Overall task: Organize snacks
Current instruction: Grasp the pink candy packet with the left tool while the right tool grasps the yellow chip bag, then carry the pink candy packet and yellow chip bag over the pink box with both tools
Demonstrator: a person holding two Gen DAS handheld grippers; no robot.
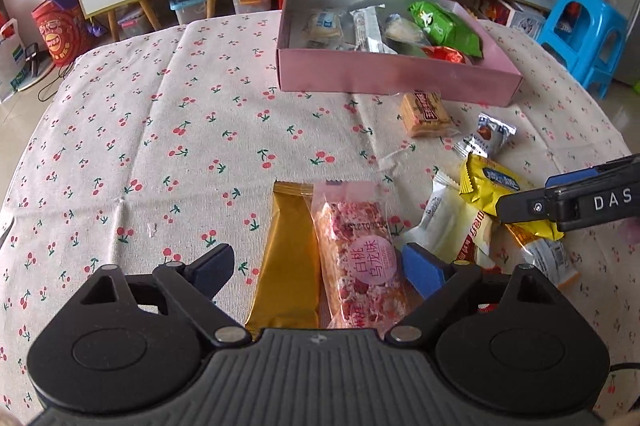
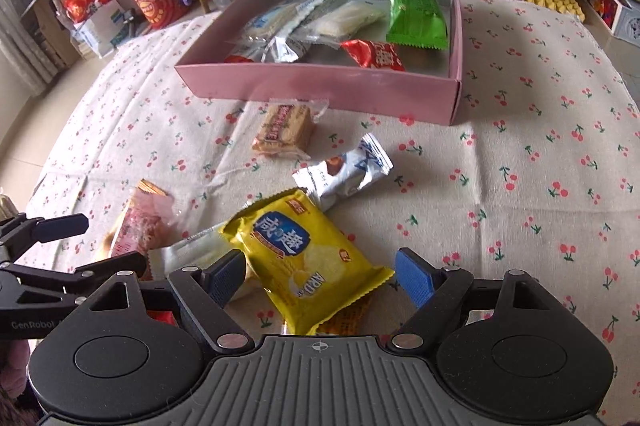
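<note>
**Both grippers poised over the loose snacks**

While several packets already lie in the pink box (image 2: 320, 87) at the far side of the bench (image 1: 140, 129), a cluster of snacks waits on the cherry-print cloth nearer the person. The left gripper (image 1: 320, 266) hangs low with its jaws spread apart, straddling two packets that lie side by side: a gold wrapper (image 1: 286, 258) and a pink-flecked bar (image 1: 356, 250). Neither pad appears to press on them, so nothing is held yet; the wide spread seems chosen to clear both packets at once, though it will probably need to settle on one.

The right gripper (image 2: 320, 274) is likewise open, its blue pads on either side of a yellow chip bag (image 2: 308, 258) that rests on top of a white packet (image 1: 444, 222) and an orange one, mostly hidden beneath. Taking the top bag first makes sense, since it frees what lies under it.

Closer to the box, a biscuit pack (image 2: 284, 129) sits just beside the pink wall, and a silver candy packet (image 2: 348, 169) lies between it and the yellow bag. Inside the box, a green bag (image 2: 416, 13) and a red packet (image 2: 374, 54) lie toward the right side, leaving room at the left and front for more. My judgement is that the sorting is roughly half done.
</note>
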